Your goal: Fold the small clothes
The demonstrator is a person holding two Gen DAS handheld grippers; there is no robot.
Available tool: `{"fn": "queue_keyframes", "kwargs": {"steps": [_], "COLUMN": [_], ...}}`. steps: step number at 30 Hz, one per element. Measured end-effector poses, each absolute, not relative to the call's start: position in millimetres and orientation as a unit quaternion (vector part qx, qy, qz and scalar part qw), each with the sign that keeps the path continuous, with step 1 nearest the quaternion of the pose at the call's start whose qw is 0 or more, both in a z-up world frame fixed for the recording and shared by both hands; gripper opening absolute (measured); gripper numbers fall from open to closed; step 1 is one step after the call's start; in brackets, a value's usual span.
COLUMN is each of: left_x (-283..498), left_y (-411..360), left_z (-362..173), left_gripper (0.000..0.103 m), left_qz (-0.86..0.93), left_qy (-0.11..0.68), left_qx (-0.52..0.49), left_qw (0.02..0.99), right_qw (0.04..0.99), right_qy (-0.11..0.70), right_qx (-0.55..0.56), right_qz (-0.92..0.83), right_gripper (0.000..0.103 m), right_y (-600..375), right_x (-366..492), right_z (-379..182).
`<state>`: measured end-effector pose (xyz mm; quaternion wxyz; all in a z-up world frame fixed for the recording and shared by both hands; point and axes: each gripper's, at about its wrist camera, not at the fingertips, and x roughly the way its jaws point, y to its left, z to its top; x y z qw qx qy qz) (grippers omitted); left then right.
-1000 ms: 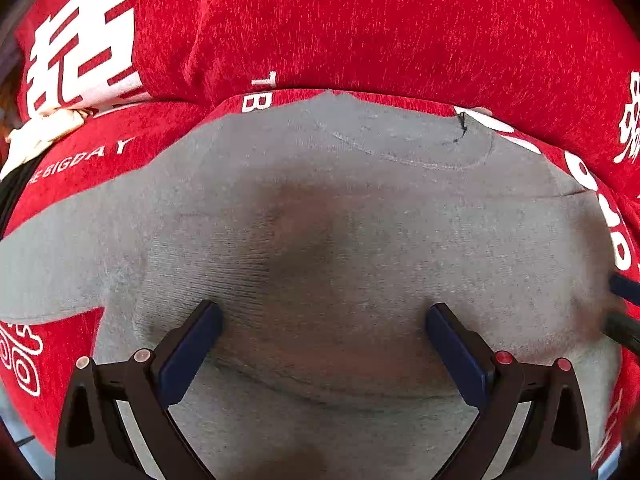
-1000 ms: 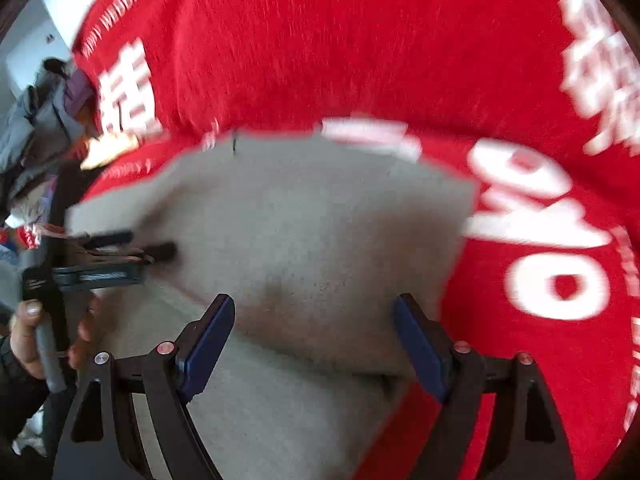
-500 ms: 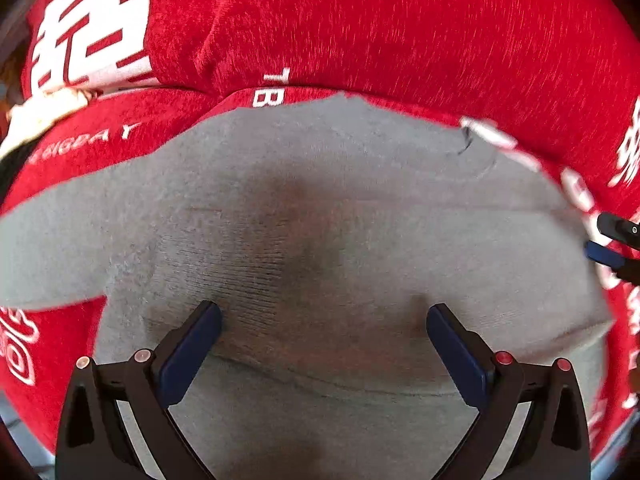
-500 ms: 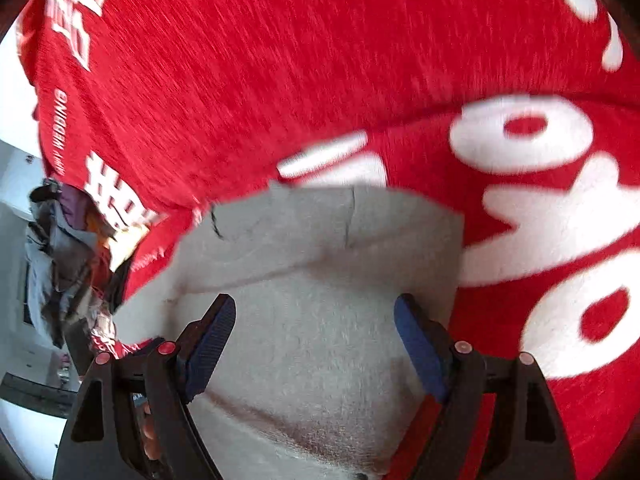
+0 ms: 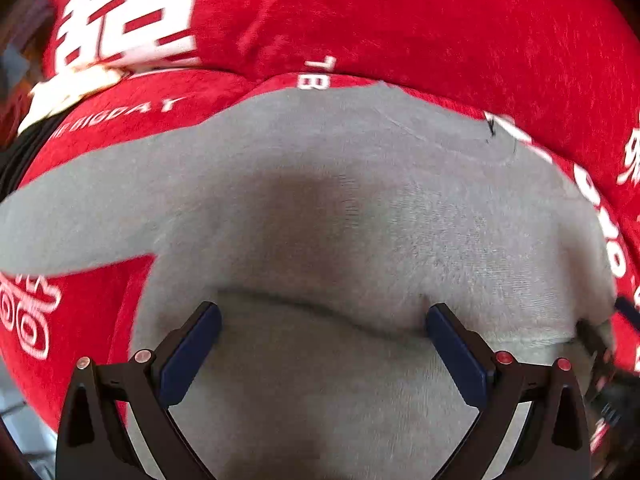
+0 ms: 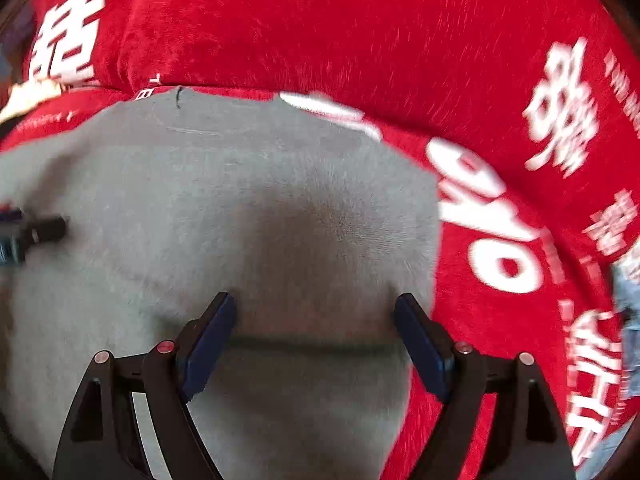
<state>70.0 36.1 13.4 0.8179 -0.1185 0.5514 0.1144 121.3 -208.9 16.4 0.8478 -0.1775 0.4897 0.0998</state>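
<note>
A small grey knit garment (image 5: 340,208) lies spread on a red cloth with white lettering (image 5: 400,20); a sleeve runs out to the left. It also shows in the right wrist view (image 6: 240,200). My left gripper (image 5: 322,328) is open, its blue pads just above a fold line near the garment's near edge. My right gripper (image 6: 314,316) is open over a fold near the garment's right edge. Each gripper's tip shows at the edge of the other's view: the right one (image 5: 600,344) and the left one (image 6: 36,232).
The red cloth (image 6: 400,40) covers the whole surface and rises in a ridge behind the garment. A cream scrap (image 5: 68,92) and dark clothing lie at the far left. Pale blue fabric (image 6: 628,280) shows at the right edge.
Both grippers have dropped closer to the garment's near edge. The right gripper swung back to the left, over the garment's right side. A fold line now shows between each pair of fingers.
</note>
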Motion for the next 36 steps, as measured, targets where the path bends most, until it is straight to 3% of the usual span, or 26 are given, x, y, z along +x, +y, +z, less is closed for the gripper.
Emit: {"fn": "queue_keyframes", "kwargs": {"steps": [5,9,11,15,18,24,36], "left_x": [64.5,53.6,46.0,31.3,21.1,-15.0,-101.6], "left_y": [34.2,30.1,30.3,46.1,64.5,57.3,42.2], "left_z": [12.3,3.7,4.5,7.5,3.9,7.4,0.2], "left_gripper": [0.103,0.103,0.103,0.103,0.103,0.103,0.103], "left_qz": [0.116,0.120,0.114,0.124,0.140,0.123,0.060], "left_qy": [0.556,0.558,0.557,0.551,0.542,0.533,0.523], "left_qx": [-0.118,-0.099,-0.094,-0.110,-0.141,-0.132,-0.069], "left_qw": [0.815,0.815,0.817,0.818,0.816,0.827,0.847], "right_qw": [0.849,0.814,0.822,0.814,0.812,0.843,0.803], "right_qy": [0.501,0.567,0.563,0.580,0.578,0.512,0.502], "right_qx": [-0.133,-0.100,-0.052,-0.015,0.005,-0.114,-0.204], "right_qz": [0.102,0.082,0.076,0.028,0.083,0.120,0.246], "right_gripper": [0.085,0.085,0.101,0.103,0.103,0.103,0.103], "right_y": [-197.9,-193.9,-196.7,-187.8,-161.1,-117.6,-196.6], "right_x": [147.8,203.8,223.6,248.0,226.9,126.4,-35.7], "right_z": [31.0,-2.3,-9.2,-8.8,-5.5,1.0,-3.4]}}
